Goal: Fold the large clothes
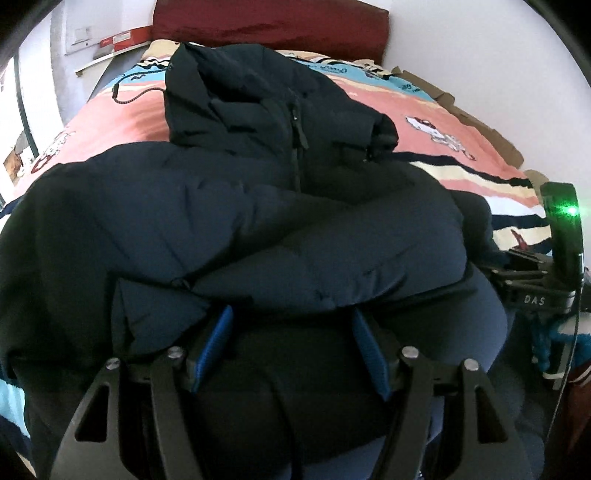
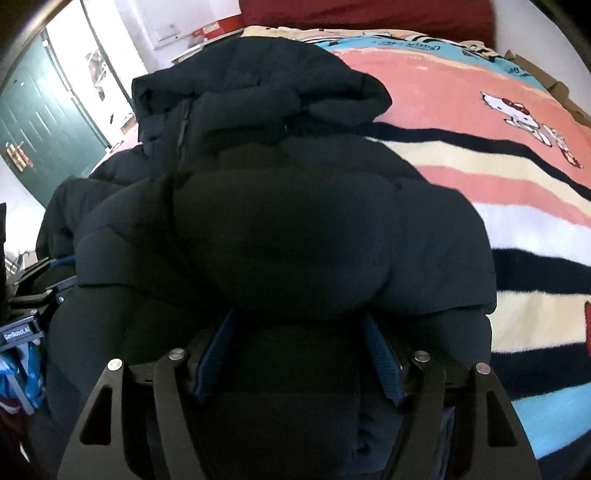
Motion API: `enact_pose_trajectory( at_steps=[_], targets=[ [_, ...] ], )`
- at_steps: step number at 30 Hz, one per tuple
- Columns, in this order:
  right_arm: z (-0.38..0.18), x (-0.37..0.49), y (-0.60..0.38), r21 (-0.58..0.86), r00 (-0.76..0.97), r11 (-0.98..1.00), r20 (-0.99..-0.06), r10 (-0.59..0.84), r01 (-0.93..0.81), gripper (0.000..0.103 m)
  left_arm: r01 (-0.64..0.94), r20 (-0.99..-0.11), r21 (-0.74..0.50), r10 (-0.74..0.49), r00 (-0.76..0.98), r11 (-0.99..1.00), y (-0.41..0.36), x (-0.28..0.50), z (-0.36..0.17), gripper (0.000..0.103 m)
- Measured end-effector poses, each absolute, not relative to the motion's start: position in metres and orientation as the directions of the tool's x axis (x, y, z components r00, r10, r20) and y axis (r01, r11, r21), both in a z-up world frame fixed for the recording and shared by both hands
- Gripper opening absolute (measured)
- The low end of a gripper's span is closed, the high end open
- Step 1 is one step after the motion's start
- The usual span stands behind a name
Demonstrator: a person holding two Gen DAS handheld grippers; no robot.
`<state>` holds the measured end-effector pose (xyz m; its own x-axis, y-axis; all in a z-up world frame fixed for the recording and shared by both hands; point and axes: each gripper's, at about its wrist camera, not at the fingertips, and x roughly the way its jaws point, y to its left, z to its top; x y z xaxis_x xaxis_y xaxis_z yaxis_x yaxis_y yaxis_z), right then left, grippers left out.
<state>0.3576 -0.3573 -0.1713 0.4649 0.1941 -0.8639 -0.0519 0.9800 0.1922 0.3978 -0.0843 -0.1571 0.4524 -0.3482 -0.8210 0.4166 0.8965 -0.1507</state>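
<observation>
A dark navy puffer jacket (image 1: 258,206) lies on the bed, its collar and zip at the far end and its sleeves folded across the body. My left gripper (image 1: 291,325) has its blue-padded fingers (image 1: 221,332) spread wide around a thick fold of the jacket's near hem; the fingertips are hidden under the fabric. In the right wrist view the same jacket (image 2: 288,221) fills the middle. My right gripper (image 2: 299,325) likewise has its blue fingers (image 2: 380,350) wide apart with a bulging fold between them, tips hidden.
The bed has a pink, cream and navy striped cartoon blanket (image 1: 461,122) (image 2: 480,155). A dark red headboard cushion (image 1: 269,26) is at the far end. The right gripper's body with a green light (image 1: 565,229) is at the left view's right edge. A green door (image 2: 40,122) stands left.
</observation>
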Motion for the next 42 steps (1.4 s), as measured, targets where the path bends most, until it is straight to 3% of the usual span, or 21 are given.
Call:
enact_pose_trajectory(
  at_steps=[7,11,17,25,28,34,42],
  targets=[
    [-0.162,0.356,-0.355,0.138,0.443,0.99,-0.885,0.14,-0.037,0.068,0.441,-0.833,-0.107,-0.322,0.45,0.891,-0.081,0.378,-0.138,0.064],
    [-0.134,0.339,-0.354,0.159,0.502,0.986,-0.849,0.163,-0.052,0.068,0.433,-0.825,-0.105,-0.322,0.465,0.895,-0.068,0.366,-0.132,0.064],
    [-0.158,0.337,-0.349,0.131,0.438,0.991,-0.89,0.131,-0.03,0.069,0.449,-0.862,-0.053,-0.268,0.43,0.892,-0.08,0.362,-0.142,0.064],
    [-0.123,0.328,-0.358,0.122,0.418,0.992,-0.903,0.101,0.025,0.069,0.44,-0.855,-0.137,-0.33,0.399,0.887,-0.058,0.368,-0.097,0.064],
    [-0.103,0.331,-0.374,0.101,0.437,0.994,-0.897,0.073,0.043,0.071,0.422,-0.853,-0.142,-0.327,0.407,0.895,-0.045,0.394,-0.071,0.064],
    [-0.061,0.398,-0.422,0.103,0.506,0.99,-0.862,0.039,0.099,0.084,0.401,-0.826,-0.13,-0.323,0.461,0.907,-0.041,0.496,-0.03,0.064],
    [-0.065,0.544,-0.441,0.203,0.594,0.979,-0.788,0.161,0.004,0.085,0.44,-0.782,-0.251,-0.448,0.433,0.862,-0.074,0.658,-0.029,0.064]
  ],
)
